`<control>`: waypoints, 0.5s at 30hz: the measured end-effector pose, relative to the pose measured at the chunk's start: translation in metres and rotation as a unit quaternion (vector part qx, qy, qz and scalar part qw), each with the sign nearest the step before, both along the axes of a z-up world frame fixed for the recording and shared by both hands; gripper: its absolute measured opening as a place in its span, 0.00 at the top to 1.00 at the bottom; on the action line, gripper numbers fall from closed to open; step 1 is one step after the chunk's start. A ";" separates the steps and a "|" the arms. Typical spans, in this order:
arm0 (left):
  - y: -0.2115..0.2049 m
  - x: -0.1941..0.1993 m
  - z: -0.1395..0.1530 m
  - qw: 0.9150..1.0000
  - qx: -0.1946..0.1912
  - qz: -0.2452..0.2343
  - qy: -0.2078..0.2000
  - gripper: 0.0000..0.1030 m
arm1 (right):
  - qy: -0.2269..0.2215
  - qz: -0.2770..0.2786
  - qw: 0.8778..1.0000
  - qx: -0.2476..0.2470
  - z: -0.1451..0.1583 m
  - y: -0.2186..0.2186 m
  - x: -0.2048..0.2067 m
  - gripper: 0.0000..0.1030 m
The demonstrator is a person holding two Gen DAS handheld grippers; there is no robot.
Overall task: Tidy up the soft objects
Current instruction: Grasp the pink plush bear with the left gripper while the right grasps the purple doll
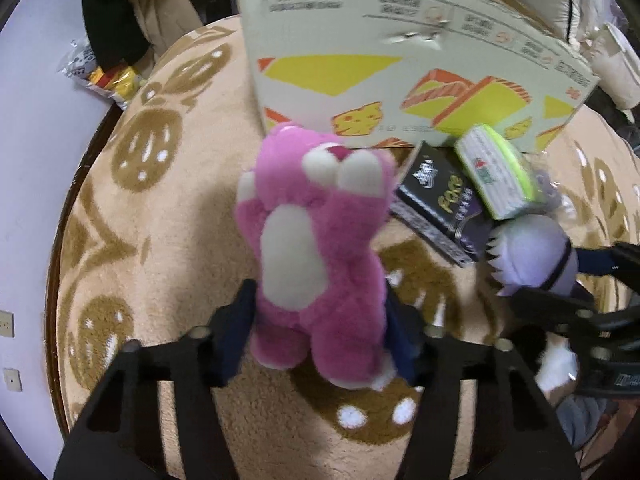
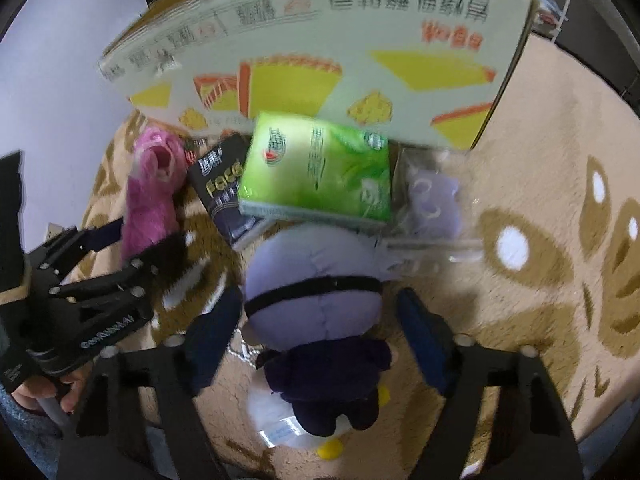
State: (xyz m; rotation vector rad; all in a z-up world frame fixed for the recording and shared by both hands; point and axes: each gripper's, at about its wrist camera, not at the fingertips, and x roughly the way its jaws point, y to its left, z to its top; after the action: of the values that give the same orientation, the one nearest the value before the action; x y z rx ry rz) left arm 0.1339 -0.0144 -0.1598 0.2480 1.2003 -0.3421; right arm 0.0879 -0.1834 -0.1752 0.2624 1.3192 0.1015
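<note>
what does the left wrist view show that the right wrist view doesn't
Only the left wrist view shows the pink bear from the front, with its cream belly, gripped in the left gripper, and snack bags at the rug's edge.

Only the right wrist view shows the doll's dark body, its yellow feet, and a clear bag of lilac items. The right gripper brackets the doll, jaws not closed on it.

Both share the big carton, the green tissue pack, the black pack and the patterned rug.

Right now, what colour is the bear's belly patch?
Cream-white, on the pink bear; clearest in the left wrist view.
</note>
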 end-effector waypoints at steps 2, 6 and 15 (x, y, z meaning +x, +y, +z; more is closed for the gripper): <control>0.000 -0.003 0.001 1.000 0.002 -0.002 -0.005 0.52 | 0.007 0.003 1.000 0.004 -0.006 0.001 -0.001 0.28; 0.002 -0.007 0.004 1.000 -0.004 0.000 -0.006 0.53 | -0.002 0.014 1.000 -0.002 -0.004 0.004 -0.003 0.35; 0.009 -0.033 0.026 0.999 -0.016 0.009 -0.029 0.54 | -0.032 0.016 0.999 -0.008 0.016 0.006 -0.017 0.38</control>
State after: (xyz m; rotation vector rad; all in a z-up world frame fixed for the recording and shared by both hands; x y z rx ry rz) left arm 0.1012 -0.0057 -0.1339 0.2190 1.1376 -0.3360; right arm 0.0706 -0.1774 -0.1596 0.2230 1.2607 0.1244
